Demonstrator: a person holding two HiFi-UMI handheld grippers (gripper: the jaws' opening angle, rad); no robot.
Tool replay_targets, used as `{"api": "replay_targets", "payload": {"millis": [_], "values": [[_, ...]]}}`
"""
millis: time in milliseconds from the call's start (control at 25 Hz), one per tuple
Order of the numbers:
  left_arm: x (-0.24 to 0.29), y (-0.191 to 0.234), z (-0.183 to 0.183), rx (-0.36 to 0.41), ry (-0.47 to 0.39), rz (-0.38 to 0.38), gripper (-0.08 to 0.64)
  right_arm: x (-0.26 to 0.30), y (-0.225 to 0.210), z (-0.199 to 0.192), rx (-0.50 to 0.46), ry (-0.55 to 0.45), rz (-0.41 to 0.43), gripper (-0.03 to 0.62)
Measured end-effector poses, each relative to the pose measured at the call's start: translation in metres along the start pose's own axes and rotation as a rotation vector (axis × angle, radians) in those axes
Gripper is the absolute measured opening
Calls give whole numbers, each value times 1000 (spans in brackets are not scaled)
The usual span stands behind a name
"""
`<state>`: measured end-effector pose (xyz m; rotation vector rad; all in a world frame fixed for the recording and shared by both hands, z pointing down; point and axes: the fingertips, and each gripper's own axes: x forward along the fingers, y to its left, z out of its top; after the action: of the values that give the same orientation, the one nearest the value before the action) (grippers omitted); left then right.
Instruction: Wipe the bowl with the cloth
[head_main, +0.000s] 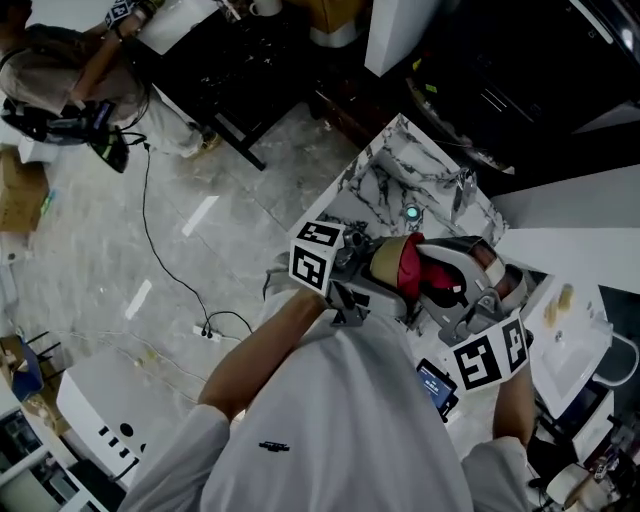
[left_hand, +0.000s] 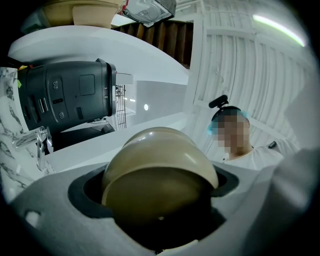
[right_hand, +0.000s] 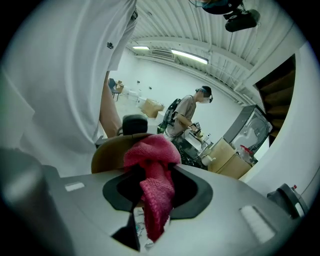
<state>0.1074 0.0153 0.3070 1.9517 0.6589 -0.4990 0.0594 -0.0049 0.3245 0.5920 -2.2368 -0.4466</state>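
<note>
Black appliance (left_hand: 65, 97), chrome faucet (left_hand: 39, 141), marble counter (head_main: 395, 175), black cable (head_main: 146, 215) on floor (head_main: 80, 250)

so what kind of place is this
Probably a mock kitchen in a recording workspace: a marble-patterned white counter with a chrome tap, a black boxy appliance, and another person wearing a headset.

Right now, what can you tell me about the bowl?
The bowl is tan, smooth and glossy, maybe ceramic or plastic. The left gripper holds it up in the air in front of the person, tipped on its side, its round outside facing that gripper's camera. The right gripper pushes a red cloth into its open side.
</note>
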Motion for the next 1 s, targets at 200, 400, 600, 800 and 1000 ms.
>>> {"api": "replay_targets", "payload": {"millis": [200,400,600,800,1000], "values": [[-6,-4,4,1,-18,10,553,7,0,-9,-16,71,1,130],[-13,-13,14,13,-69,-4,554,10,18,-9,-111,113,65,123],[-17,-12,20,11,-108,3,555,2,39,0,-111,70,169,120],[-19,-15,18,-8,-102,0,555,-1,41,17,-55,-8,194,120],[-11,-17,4,9,-12,9,554,3,28,28,15,-82,148,122]]}}
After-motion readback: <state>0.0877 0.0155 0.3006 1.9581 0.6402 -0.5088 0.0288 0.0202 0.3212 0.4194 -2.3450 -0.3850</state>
